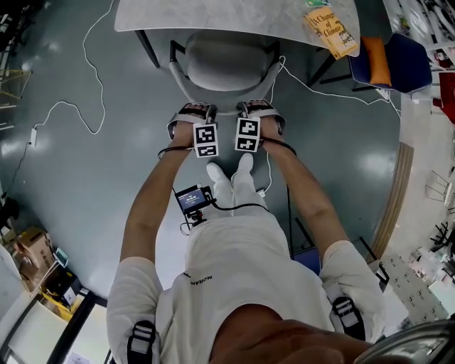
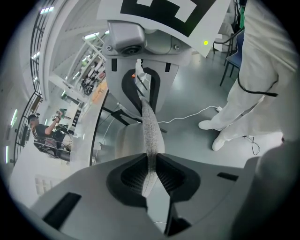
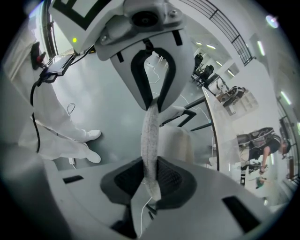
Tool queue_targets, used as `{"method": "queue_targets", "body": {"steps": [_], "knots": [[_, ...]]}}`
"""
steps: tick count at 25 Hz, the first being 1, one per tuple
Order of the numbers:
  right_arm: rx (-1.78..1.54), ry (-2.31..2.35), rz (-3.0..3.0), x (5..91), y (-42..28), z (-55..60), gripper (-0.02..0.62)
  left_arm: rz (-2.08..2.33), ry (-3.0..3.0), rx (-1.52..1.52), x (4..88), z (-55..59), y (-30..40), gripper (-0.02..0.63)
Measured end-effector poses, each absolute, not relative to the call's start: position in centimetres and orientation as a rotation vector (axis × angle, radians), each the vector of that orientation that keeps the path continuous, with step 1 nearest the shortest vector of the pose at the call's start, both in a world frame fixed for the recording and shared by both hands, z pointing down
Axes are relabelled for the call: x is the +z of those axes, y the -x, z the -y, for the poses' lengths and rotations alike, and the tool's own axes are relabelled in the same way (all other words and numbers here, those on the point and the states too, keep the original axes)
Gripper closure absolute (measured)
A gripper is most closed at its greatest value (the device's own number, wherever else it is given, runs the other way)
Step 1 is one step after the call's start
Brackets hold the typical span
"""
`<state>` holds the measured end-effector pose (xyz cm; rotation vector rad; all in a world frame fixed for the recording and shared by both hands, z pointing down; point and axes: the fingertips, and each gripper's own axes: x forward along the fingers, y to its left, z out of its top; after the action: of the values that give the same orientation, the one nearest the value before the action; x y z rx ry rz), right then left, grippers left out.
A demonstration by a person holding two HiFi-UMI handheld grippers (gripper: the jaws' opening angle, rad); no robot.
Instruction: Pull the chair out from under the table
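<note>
print | I read "Change", "Climate" on yellow book [image 1: 330, 32] on the surface [image 1: 213, 14], beyond and right of right tool [image 1: 257, 108] | shirt [image 1: 234, 284]: looks like "MORAN"

Chair back [image 2: 149, 123] tight in left gripper [image 2: 151, 172]

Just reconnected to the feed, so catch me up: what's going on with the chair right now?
A person stands behind the grey chair with a hand-held gripper in each hand. The left hand-held gripper and the right hand-held gripper are both clamped on the top edge of the backrest, side by side. The front of the seat sits under the edge of the table, so the chair is not yet fully out.
</note>
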<state>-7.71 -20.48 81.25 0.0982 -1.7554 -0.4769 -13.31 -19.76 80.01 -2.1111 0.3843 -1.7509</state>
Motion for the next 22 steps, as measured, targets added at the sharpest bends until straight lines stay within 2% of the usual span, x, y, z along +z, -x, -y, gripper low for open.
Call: {"method": "queue_targets", "body": {"steps": [22], "knots": [[-0.414,-0.051,1.769,80.6,7.7,11.3,0.515,-0.403,2.142,-1.795,79.5,10.9,13.4,0.546]]}}
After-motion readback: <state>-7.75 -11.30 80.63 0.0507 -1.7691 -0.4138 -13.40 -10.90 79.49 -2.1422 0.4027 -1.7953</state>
